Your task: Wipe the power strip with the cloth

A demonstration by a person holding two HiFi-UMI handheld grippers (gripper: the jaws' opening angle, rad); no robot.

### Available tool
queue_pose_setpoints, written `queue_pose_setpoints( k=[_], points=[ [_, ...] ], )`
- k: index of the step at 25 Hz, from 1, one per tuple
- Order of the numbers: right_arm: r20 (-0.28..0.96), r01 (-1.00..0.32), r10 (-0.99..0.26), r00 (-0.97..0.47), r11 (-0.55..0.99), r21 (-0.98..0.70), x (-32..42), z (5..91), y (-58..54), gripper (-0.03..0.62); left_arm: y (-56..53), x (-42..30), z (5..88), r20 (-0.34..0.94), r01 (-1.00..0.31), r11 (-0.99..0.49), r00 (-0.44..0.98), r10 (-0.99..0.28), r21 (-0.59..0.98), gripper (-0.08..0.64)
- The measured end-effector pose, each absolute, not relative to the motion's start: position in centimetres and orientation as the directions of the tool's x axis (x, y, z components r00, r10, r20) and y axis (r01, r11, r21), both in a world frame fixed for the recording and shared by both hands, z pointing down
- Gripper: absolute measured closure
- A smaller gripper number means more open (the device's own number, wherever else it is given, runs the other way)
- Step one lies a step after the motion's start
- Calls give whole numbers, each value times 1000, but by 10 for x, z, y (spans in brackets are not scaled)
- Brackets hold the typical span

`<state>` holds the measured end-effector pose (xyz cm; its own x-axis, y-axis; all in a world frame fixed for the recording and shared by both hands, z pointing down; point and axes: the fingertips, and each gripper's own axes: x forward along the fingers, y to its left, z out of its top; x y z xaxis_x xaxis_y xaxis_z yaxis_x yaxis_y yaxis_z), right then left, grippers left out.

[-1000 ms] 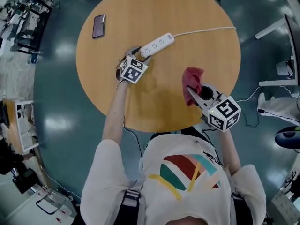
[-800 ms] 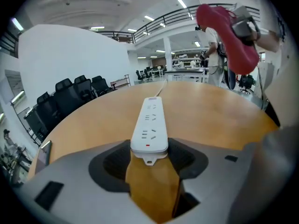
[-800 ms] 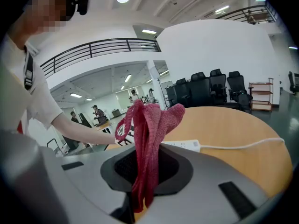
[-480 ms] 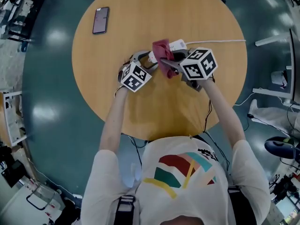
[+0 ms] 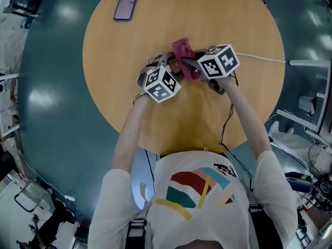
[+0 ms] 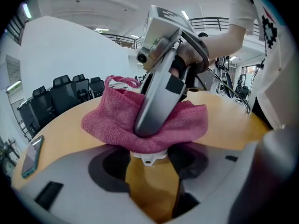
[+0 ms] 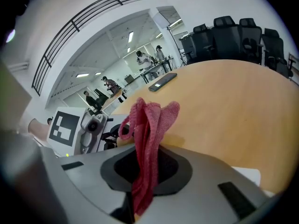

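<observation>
One crumpled pink cloth (image 5: 181, 49), pinched by right gripper (image 5: 188, 66), atop one white power strip (image 6: 148, 156) clamped by left gripper (image 5: 163, 61); one smartphone (image 5: 126, 4) well apart.

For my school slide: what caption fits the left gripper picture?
Right gripper holds the pink cloth on the power strip gripped by the left gripper.

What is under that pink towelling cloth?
A white plastic power strip: only its end shows below the pink towelling cloth, between the left gripper's jaws. The rest is covered.
</observation>
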<state>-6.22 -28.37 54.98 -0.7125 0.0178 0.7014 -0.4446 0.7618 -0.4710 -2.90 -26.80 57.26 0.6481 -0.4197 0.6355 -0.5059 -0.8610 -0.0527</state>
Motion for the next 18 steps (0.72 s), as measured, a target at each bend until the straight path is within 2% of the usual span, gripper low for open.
queue_pose_setpoints(
  k=[7,18],
  points=[
    [687,-414,41,-725,771,-483,-61,554,-289,552,-272,-30,577,636,-502,-863,648,-419,-57,270],
    [727,-455,-41,-686,804,-384,-11,559,-313,552,-273,-30,581,642,-505,-861,640,-422,-63,270]
  ],
)
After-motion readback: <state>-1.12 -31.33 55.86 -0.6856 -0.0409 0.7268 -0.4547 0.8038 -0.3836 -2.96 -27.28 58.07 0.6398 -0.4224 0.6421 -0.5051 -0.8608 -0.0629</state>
